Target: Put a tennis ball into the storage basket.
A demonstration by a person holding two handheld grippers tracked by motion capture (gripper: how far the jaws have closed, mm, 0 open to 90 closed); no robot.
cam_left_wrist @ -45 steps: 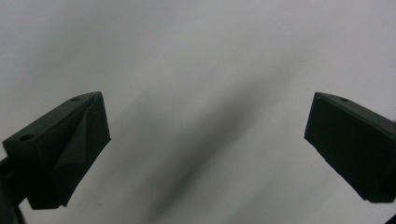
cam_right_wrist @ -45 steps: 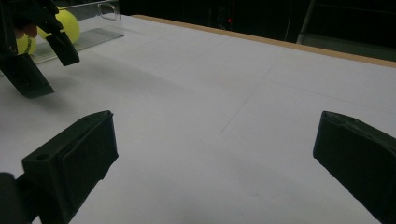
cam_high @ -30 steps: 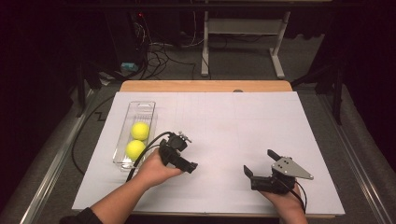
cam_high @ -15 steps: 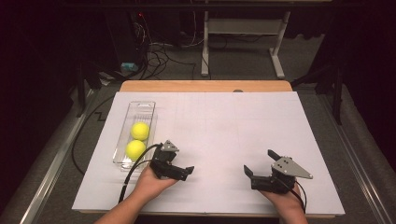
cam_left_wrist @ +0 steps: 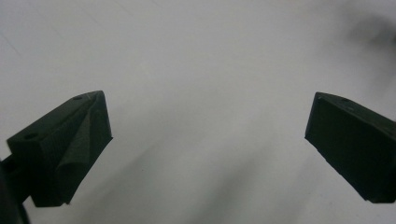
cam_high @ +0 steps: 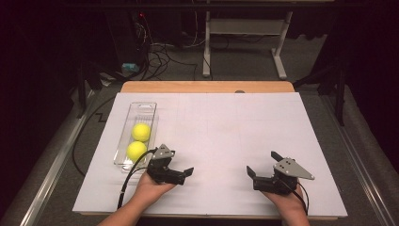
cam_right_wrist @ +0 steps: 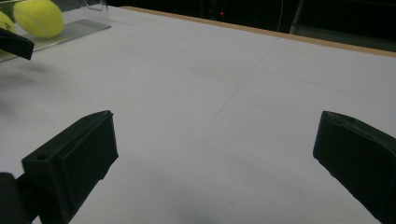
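Note:
Two yellow tennis balls (cam_high: 141, 132) (cam_high: 136, 150) lie in a clear plastic tray (cam_high: 141, 109) at the left of the white table. My left gripper (cam_high: 179, 165) rests low on the table just right of the tray's near end. It is open, and nothing but bare white surface lies between its jaws (cam_left_wrist: 208, 135). My right gripper (cam_high: 262, 163) sits near the front right edge, open and holding nothing (cam_right_wrist: 215, 140). In the right gripper view, one ball (cam_right_wrist: 39, 16) and the edge of the other (cam_right_wrist: 4, 21) show far off at the upper left.
White paper (cam_high: 226, 132) covers the table, with a wooden strip (cam_high: 207, 87) along its far edge. Beyond the table are a dark floor, cables (cam_high: 160, 52) and a white desk frame (cam_high: 244, 37). A black cable (cam_high: 129, 181) trails from the left gripper.
My left gripper has drawn back toward the table's near edge and dropped lower, staying open. The right gripper has not moved.

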